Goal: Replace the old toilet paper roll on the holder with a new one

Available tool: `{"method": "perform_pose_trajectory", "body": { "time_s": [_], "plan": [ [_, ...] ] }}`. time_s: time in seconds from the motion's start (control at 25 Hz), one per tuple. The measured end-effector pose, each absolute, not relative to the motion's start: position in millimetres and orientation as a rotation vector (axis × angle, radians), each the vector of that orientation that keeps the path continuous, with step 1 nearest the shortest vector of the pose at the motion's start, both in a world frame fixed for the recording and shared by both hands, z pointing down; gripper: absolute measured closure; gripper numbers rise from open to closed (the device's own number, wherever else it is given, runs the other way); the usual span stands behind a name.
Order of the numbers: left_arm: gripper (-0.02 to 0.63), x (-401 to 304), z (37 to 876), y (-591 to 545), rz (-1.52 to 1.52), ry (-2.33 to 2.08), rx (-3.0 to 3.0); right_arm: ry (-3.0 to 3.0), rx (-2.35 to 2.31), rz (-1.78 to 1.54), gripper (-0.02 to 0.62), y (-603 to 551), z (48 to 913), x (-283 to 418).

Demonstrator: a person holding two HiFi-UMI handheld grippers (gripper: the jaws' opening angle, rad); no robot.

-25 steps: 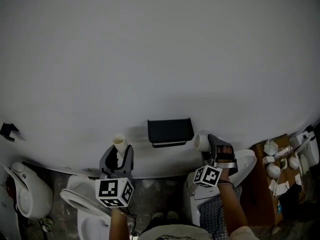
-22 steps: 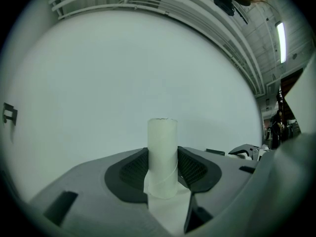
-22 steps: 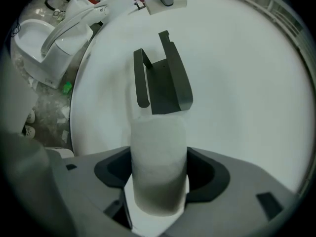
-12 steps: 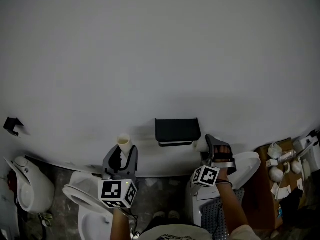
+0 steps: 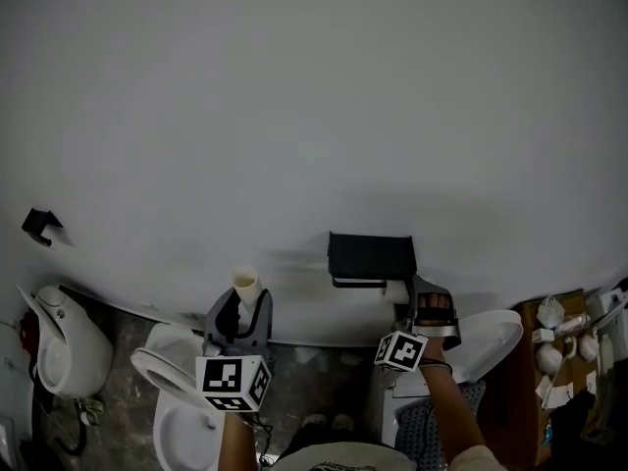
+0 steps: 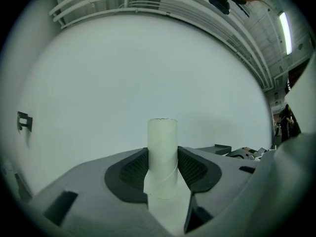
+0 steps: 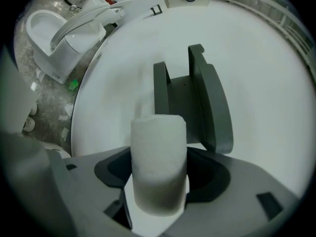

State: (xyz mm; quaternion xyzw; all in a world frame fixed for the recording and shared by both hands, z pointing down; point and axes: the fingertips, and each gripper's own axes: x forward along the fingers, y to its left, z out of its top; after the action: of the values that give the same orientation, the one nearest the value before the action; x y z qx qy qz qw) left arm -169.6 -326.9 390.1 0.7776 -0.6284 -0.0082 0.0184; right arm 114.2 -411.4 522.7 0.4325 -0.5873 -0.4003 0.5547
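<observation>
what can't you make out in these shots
- Holder inside: head view, its lid covers it; right gripper view, the roll blocks its lower part.
- Roll in head view: mostly behind the right gripper.
- Small items at head view's right edge: too small, partly cut off.
- Tube lower end: left gripper view, sunk between the left gripper jaws.

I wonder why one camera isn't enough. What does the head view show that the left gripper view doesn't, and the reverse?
Only the head view shows the toilet on the floor and the marker cube on the left gripper. Only the left gripper view shows the ceiling light strip. Both show the cardboard tube pinched in that gripper's fingers, the white wall and the black holder.
</observation>
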Motion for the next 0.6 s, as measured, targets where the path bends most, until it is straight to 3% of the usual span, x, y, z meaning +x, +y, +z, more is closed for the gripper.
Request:
{"method": "perform_pose_trajectory", "body": {
  "time_s": [0.6],
  "plan": [
    [0.423,-217,397,-294,0.003,-2.087,2.286,-1.423,0.964,-1.107,0.291,-412,519,29]
  ]
}}
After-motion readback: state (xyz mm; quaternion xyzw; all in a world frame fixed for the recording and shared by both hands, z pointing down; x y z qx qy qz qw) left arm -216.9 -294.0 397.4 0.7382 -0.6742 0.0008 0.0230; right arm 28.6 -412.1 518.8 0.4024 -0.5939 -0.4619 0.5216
